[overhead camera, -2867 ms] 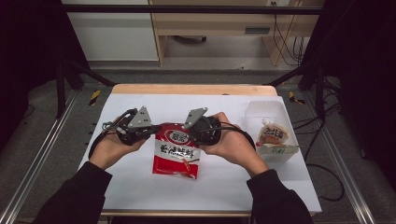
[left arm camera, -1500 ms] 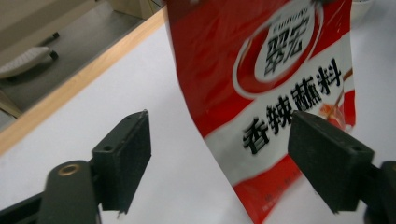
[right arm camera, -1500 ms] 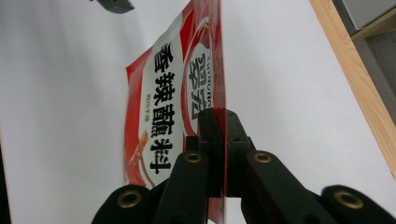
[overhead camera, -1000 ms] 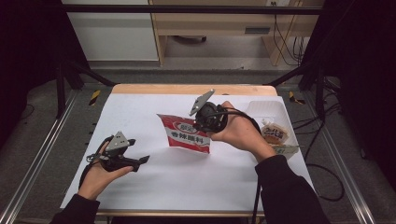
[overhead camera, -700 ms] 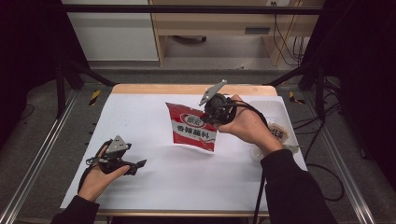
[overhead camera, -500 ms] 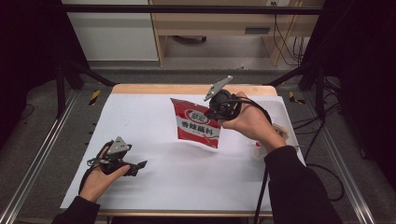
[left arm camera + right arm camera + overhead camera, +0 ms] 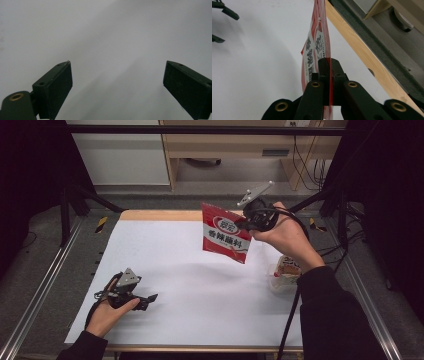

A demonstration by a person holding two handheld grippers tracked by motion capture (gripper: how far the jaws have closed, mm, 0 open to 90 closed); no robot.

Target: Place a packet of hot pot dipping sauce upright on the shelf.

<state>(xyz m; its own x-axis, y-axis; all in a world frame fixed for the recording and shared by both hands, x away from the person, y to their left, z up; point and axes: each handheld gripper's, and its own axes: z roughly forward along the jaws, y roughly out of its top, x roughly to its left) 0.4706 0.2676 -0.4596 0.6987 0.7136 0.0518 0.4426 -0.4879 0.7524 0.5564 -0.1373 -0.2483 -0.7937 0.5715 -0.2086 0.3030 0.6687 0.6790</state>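
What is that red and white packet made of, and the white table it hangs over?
The red and white packet looks like thin glossy plastic film: flat, sheeny, printed, dangling from the right gripper. The white table top seems matte and smooth, maybe laminate, with a wooden edge.

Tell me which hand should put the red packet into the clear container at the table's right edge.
Right, probably. The right gripper is already shut on the red packet, held in the air close to the clear container. The left gripper sits open near the table's front left, far from both.
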